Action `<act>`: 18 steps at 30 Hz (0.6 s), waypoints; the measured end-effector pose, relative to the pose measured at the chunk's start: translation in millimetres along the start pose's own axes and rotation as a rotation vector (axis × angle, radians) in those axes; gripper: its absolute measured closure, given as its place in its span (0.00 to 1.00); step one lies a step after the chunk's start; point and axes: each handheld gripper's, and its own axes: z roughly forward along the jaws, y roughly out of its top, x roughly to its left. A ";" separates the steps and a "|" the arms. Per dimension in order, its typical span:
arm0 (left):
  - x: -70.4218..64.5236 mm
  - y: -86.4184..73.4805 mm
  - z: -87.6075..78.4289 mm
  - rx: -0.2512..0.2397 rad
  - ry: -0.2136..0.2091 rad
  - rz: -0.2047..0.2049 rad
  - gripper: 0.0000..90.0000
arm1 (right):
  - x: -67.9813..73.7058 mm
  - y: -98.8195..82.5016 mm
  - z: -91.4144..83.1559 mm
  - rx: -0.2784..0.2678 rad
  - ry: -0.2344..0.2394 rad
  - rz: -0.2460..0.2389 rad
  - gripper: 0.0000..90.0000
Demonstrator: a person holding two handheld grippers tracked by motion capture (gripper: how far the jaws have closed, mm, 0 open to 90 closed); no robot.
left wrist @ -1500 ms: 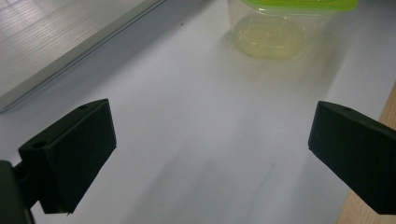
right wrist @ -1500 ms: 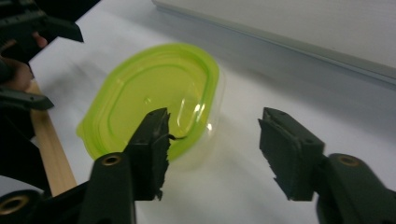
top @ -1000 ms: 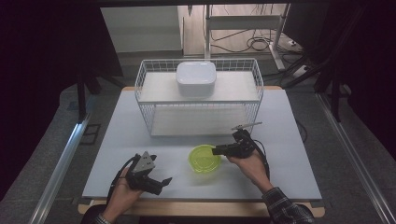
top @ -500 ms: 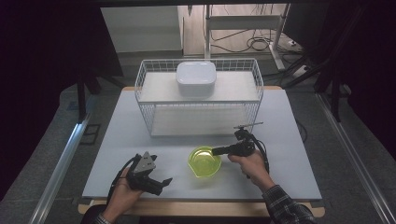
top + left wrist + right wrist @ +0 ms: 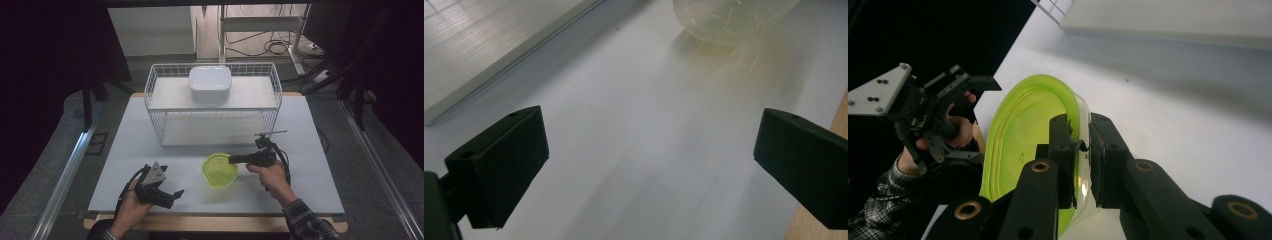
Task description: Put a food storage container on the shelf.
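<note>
Fingers of the right gripper have just been closing and now pinch the rim of the green bowl. That bowl sits on the white desk, in front of the wire basket. Over on the left, the left gripper holds its fingers wide apart with nothing between them.
</note>
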 end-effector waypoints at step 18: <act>2.3 0.0 -1.6 -0.013 0.009 -0.018 0.01 | 46.2 32.8 -44.3 -0.135 0.005 -0.075 0.90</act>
